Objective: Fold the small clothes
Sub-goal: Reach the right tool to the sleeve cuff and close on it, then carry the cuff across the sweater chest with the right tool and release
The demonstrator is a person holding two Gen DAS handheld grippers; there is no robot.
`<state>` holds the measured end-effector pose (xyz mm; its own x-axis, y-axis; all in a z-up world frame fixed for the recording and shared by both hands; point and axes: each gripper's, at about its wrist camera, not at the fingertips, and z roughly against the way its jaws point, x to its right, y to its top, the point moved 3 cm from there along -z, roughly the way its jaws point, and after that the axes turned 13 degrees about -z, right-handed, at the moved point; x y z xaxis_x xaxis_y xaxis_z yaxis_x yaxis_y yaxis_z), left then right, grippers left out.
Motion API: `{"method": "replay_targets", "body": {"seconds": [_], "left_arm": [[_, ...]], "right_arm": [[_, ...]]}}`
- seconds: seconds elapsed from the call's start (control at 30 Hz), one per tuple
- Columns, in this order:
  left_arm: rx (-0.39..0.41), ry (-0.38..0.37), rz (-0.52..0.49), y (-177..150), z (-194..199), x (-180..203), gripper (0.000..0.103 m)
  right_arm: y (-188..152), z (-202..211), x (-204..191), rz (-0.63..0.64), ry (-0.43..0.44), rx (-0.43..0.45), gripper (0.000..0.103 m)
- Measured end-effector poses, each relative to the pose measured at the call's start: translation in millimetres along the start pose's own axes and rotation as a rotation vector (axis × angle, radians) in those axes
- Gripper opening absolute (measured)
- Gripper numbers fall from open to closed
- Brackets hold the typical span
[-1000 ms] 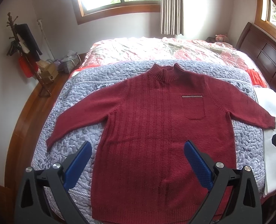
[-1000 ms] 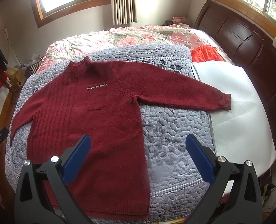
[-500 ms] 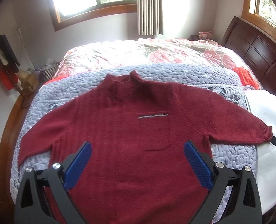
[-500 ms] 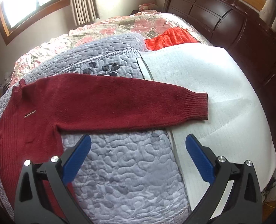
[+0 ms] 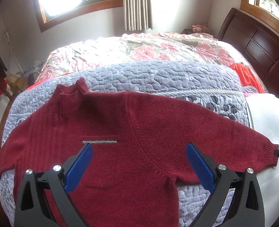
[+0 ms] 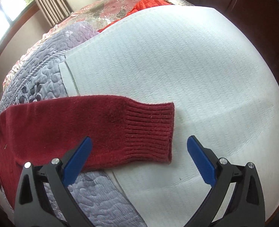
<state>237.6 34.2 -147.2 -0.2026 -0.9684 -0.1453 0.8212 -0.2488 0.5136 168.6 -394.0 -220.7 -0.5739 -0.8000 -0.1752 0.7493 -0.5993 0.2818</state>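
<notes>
Right gripper (image 6: pixel 139 149) gapes wide over the sweater (image 5: pixel 120 141) cuff (image 6: pixel 148 130); left gripper (image 5: pixel 139 160), wide too, hangs above its chest.

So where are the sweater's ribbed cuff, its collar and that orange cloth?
ribbed cuff (image 6: pixel 148 130), right wrist view, middle of ribbing.
collar (image 5: pixel 71 92), left wrist view, front of neck.
orange cloth (image 5: pixel 247 75), left wrist view, its middle.
</notes>
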Motion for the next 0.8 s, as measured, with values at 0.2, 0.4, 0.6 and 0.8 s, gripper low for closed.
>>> {"method": "replay_targets", "body": {"seconds": [0.2,0.4,0.6,0.8], "left_arm": [[-0.010,0.030,-0.010,6,-10,5,0.099],[-0.028,0.048,-0.019,1,-15,-1,0.099],[-0.045,0.079,0.005,-9,-17,-29,0.099],[-0.067,0.115,0.070,-26,-16,-80,0.099]], "right_arm": [[3,-17,14,-0.013,0.056,-0.049,0.073],[7,-10,15,-0.011,0.133,-0.078,0.008],[5,29,-5,0.025,0.231,0.000,0.007],[-8,68,-89,0.182,0.323,0.049,0.007]]}}
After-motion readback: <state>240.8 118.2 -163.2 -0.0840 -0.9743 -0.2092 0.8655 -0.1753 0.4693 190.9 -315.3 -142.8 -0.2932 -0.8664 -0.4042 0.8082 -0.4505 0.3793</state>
